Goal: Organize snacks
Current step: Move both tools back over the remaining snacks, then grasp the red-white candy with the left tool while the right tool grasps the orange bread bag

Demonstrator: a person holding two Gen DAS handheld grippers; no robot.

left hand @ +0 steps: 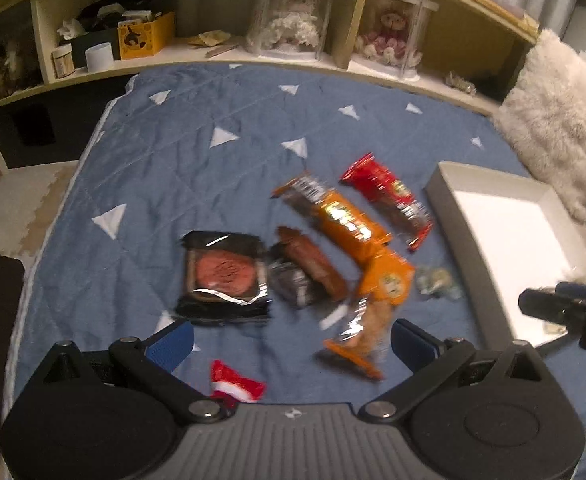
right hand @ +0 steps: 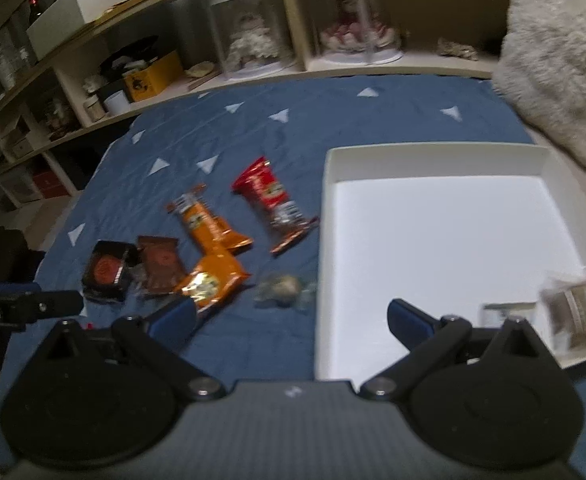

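Observation:
Snack packs lie on the blue quilt: a black pack with a round cake (left hand: 223, 274) (right hand: 107, 272), a brown pack (left hand: 313, 266) (right hand: 159, 264), two orange packs (left hand: 339, 216) (left hand: 377, 292) (right hand: 205, 222) (right hand: 211, 280), a red pack (left hand: 389, 196) (right hand: 275, 200) and a clear wrapped sweet (left hand: 437, 280) (right hand: 283, 286). A small red-and-white packet (left hand: 235, 384) lies right under my left gripper (left hand: 291, 344), which is open above the near orange pack. My right gripper (right hand: 291, 322) is open at the left rim of the white tray (right hand: 445, 148) (left hand: 445, 196), empty. Two small wrapped items (right hand: 573, 304) lie in the tray's near right corner.
A low shelf unit (left hand: 197, 52) with jars, dolls in clear cases and a yellow box (left hand: 145, 34) runs along the far edge of the quilt. A fluffy white cushion (left hand: 557, 120) (right hand: 561, 60) lies behind the tray. Foam floor mats (left hand: 13, 204) lie at left.

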